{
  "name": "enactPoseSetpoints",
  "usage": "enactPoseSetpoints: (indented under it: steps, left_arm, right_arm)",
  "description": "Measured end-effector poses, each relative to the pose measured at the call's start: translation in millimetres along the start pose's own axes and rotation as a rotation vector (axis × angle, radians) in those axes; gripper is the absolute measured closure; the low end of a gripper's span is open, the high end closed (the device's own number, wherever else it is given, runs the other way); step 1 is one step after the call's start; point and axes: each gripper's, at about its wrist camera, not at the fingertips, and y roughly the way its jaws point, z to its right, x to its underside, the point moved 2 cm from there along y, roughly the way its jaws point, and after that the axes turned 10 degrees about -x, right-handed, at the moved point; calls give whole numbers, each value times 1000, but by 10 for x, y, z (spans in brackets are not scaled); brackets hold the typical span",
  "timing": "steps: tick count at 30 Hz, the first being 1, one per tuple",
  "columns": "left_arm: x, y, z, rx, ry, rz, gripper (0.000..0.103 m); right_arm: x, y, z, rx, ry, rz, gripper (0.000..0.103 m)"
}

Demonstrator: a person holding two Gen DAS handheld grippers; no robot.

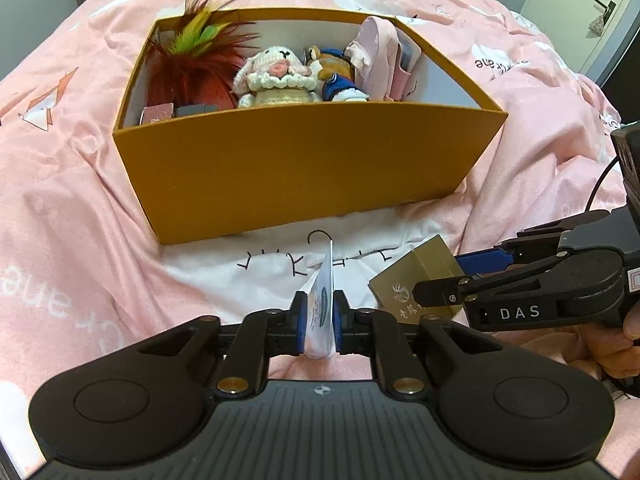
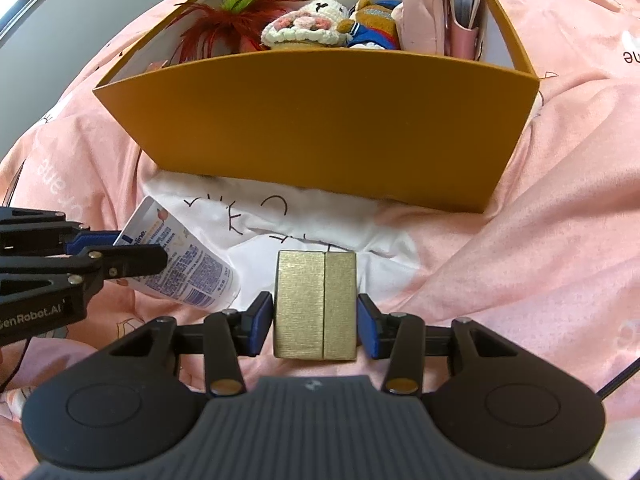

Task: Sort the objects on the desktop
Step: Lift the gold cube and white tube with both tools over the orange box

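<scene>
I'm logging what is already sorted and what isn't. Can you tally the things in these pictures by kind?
Plush toys in the orange box: 2, a crochet bunny and a bear in blue
Feather items in it: 1
Pink pouches in it: 1
Tubes held: 1
Gold boxes held: 1
Small items in the box corner: unclear
Total counted: 6

One orange box [image 1: 304, 168] stood on the bed. Inside the box were two stuffed toys, a knitted rabbit [image 1: 276, 76] and a small bear [image 1: 332, 72], one red feathery plant [image 1: 192, 68] and one pink pouch [image 1: 380, 56]. In front of the box lay one gold box [image 2: 315, 304] and one white tube [image 2: 188, 264].
</scene>
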Motion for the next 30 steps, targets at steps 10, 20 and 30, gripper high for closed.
enactPoseSetpoints:
  steps: [10,20,30]
  left_arm:
    - [-118,-220,-69,53,-44,63,98]
    - [-387,-657,-156,94,-71,173,98]
    - [-771,-1012,-319,92,-66,292,98]
  right_arm:
    - [-83,-232,-66,-71,14,54,56]
    - [-366,-745,-362,-153,-40,172,56]
    - [-783,-1087,-585,-150,-139,274,56]
